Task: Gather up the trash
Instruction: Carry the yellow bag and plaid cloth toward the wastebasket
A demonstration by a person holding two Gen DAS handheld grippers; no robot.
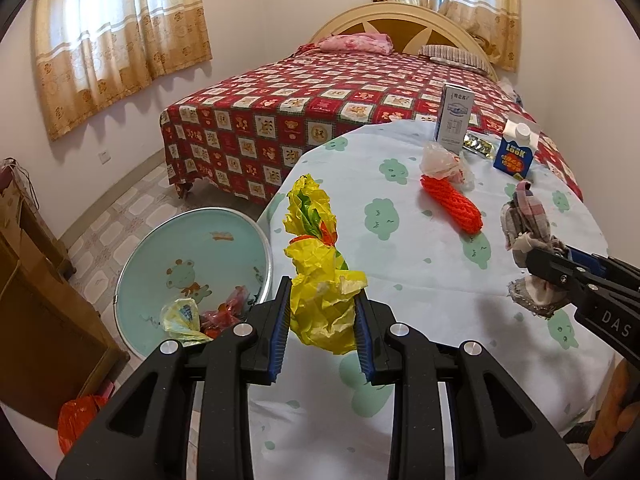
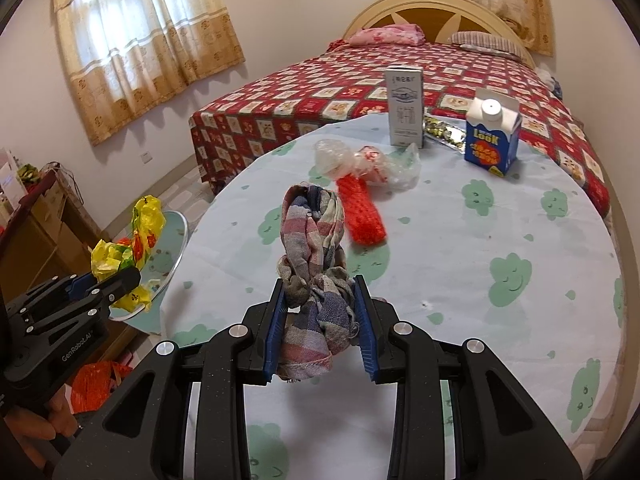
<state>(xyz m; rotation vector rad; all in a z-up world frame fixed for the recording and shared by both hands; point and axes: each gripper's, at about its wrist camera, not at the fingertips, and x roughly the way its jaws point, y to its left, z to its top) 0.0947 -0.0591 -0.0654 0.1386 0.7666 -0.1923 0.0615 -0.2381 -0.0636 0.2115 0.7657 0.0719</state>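
Left hand-held gripper (image 1: 322,334) closed on crumpled yellow wrapper (image 1: 320,264), blue pads pinching its lower end. Wrapper thin crinkly plastic with green and orange print; long axis upright, running from the jaws away toward the bed (image 1: 320,104), top end free. Held at the worktop (image 1: 420,280) edge, above and just right of the basin (image 1: 192,252).

Right hand-held gripper (image 2: 320,328) closed on rag (image 2: 314,264), pads clamping its bunched lower part. Rag woven plaid cloth, red, blue and grey, frayed hem, twisted into a loose knot; long axis upright, upper end pointing toward the bed. Held above the worktop near its front middle.

Basin round, pale green, frog print inside, metal rim, on the floor left of the worktop; yellow-blue bag and red scraps inside.

Worktop round, covered with pale cloth with green cloud faces. On it, beyond the rag: orange net (image 2: 362,210), ribbed mesh, oblong, long axis running front to back; touching its far end, clear crumpled film (image 2: 368,162). Farther back, upright white box (image 2: 405,106); right of it, blue carton (image 2: 493,136) with white cap; shiny foil strip (image 2: 444,130) between them.
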